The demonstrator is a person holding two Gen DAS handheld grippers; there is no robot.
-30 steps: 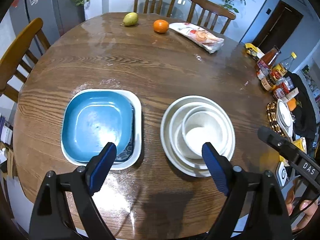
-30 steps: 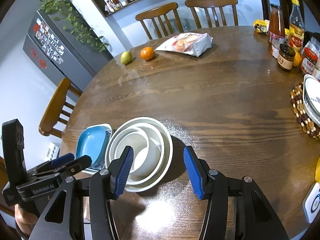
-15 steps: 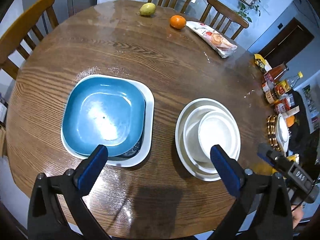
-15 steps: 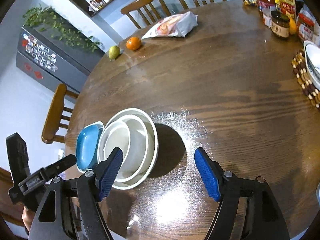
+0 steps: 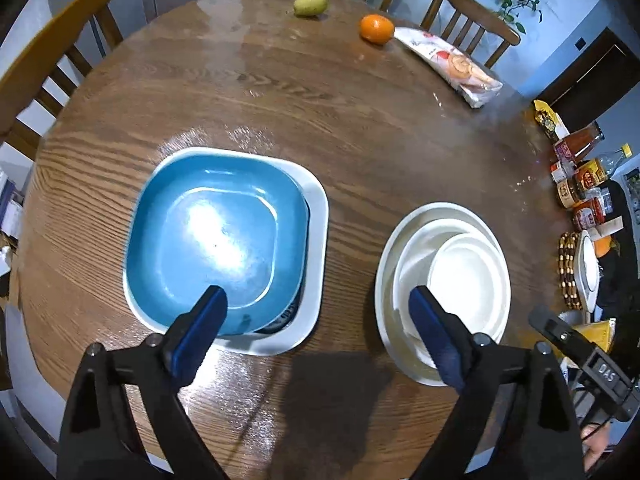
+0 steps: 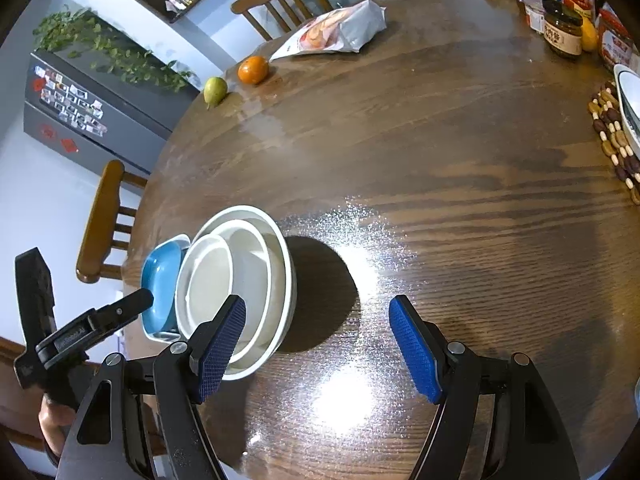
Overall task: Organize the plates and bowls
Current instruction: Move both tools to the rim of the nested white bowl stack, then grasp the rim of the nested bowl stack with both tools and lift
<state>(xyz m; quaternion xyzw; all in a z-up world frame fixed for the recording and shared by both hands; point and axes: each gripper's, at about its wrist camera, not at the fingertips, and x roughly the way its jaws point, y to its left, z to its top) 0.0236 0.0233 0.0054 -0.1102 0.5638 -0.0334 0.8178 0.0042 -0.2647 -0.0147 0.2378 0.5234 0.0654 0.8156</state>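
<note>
While both stacks sit tidy on the table [image 5: 360, 128], the sorting looks close to done: a blue plate [image 5: 212, 240] rests on a white square plate [image 5: 316, 216], with something darker sandwiched between them, and just beside that stack three white bowls [image 5: 460, 280] nest inside one another, the small one pushed off-centre. My guess is that the person is either choosing the next piece to lift or squaring up the stacks. If the nest is to be straightened, the next move calls for coming down over a rim and pinching it gently, since glazed crockery will slide. The left tongs [image 5: 318, 330] hang above the gap between the two stacks, spread wide and empty; their jaws have just narrowed a little from their widest, with nothing between them and no pad touching a dish. The right tongs [image 6: 318, 346] hover over bare wood just right of the bowls, released and gripping nothing; one pad [image 6: 218, 346] overlaps the bowls' near rim in the right wrist view, though I cannot tell whether it touches. A pear [image 5: 310, 2], an orange [image 5: 376, 29] and a snack bag [image 5: 452, 66] lie well apart at the far edge.
</note>
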